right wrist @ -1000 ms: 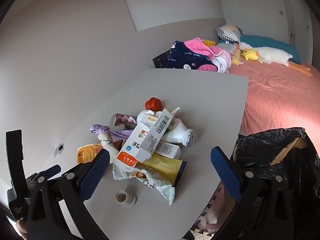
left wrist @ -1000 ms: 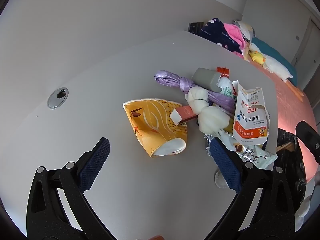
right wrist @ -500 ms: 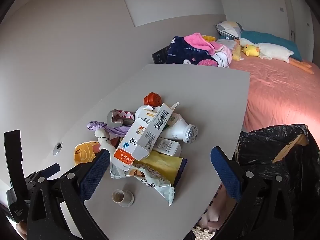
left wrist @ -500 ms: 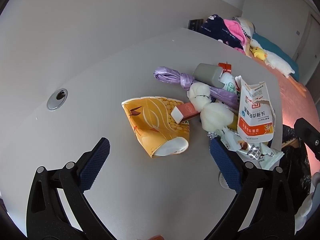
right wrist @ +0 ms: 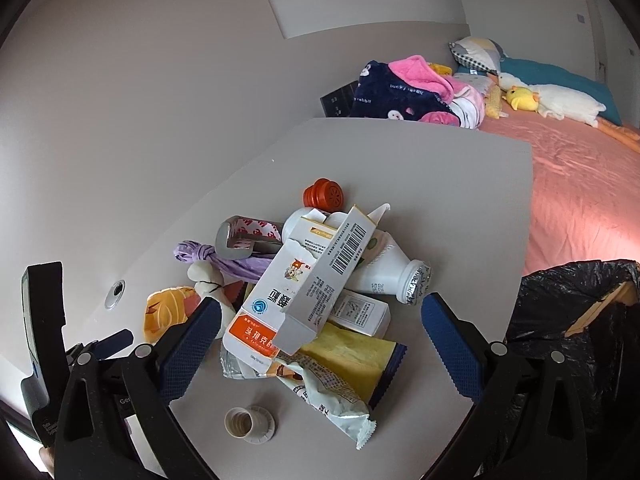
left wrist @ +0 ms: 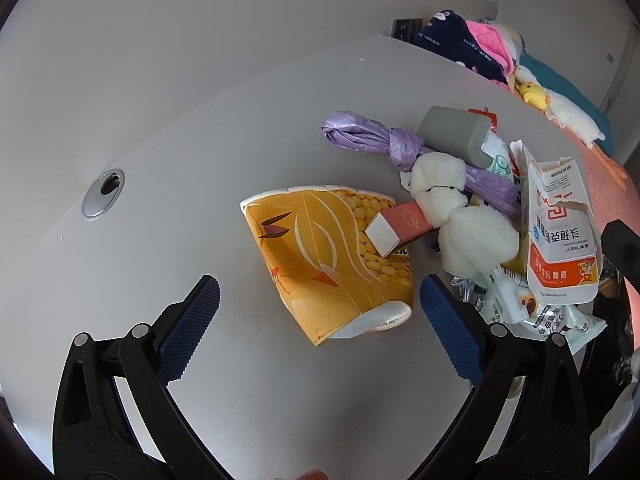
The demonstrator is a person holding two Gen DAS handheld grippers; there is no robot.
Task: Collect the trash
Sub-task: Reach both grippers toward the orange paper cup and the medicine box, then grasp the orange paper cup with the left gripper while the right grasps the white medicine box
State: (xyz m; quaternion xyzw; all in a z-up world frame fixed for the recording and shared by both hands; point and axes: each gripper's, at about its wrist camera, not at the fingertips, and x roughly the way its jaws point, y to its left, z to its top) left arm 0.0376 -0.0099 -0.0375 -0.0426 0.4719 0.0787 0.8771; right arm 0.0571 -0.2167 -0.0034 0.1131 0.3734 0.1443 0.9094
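— Both tongs are open wide and hold nothing. Left gripper (left wrist: 316, 300) has its blue pads on either side of the flattened orange paper cup (left wrist: 326, 258) with corn print, which lies on the grey table (left wrist: 180, 168).

— And the right gripper (right wrist: 320, 330)?

— It hangs above the trash pile: a torn white and orange medicine box (right wrist: 298, 288) lies on top, a white bottle (right wrist: 384, 266) is under it, and a yellow wrapper (right wrist: 352, 354) is at the near side. One small bottle cap (right wrist: 249, 424) stands apart from the pile, close to the table edge.

— Where is the bin?

— The black trash bag (right wrist: 572, 320) is open just beside the table, at the right.

— Other trash?

— A knotted purple bag (left wrist: 376, 140), a white knotted bag (left wrist: 452, 216) and an orange cap (right wrist: 323, 193).
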